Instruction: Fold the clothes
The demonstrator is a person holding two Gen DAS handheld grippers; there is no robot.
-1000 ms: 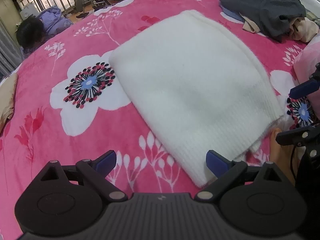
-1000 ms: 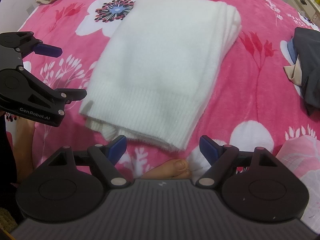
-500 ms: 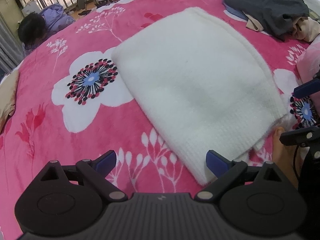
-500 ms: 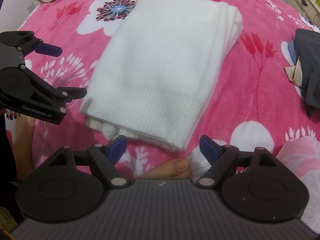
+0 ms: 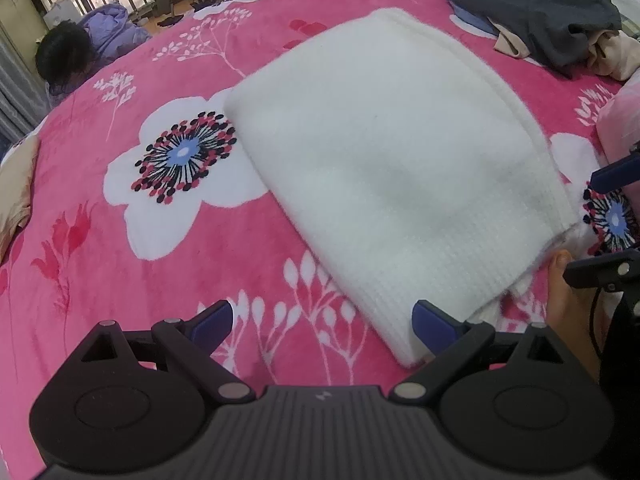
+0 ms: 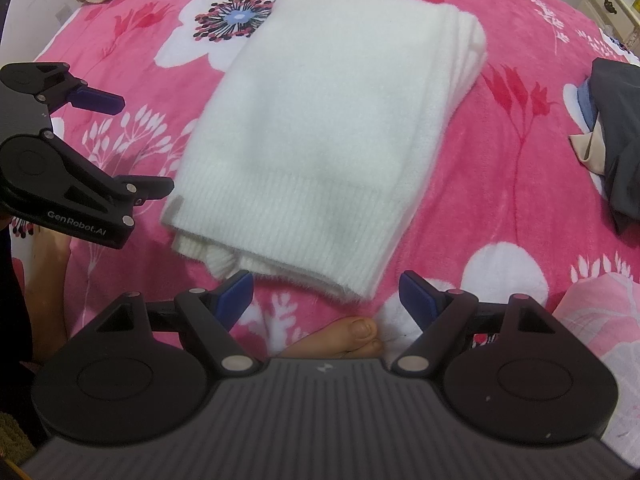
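Observation:
A white knitted sweater (image 5: 392, 160) lies folded into a thick rectangle on the pink floral blanket (image 5: 132, 280), its ribbed hem toward me. In the right wrist view the same sweater (image 6: 328, 136) shows its stacked layers at the near left corner. My left gripper (image 5: 322, 322) hovers open just short of the hem's near corner, holding nothing. My right gripper (image 6: 326, 296) is open too, close to the hem's edge, with nothing between its fingers. The left gripper (image 6: 120, 144) also appears at the left of the right wrist view, beside the sweater's corner.
A pile of dark grey and beige clothes (image 5: 540, 12) lies at the far right of the bed. A beige cloth (image 5: 16, 192) sits at the left edge. A person's toes (image 6: 356, 334) rest on the blanket below the hem. A person with dark hair (image 5: 64, 56) sits beyond the bed.
The left wrist view has shifted slightly, so the sweater sits a little lower and further right in it. Both grippers stay open, and the sweater has not moved.

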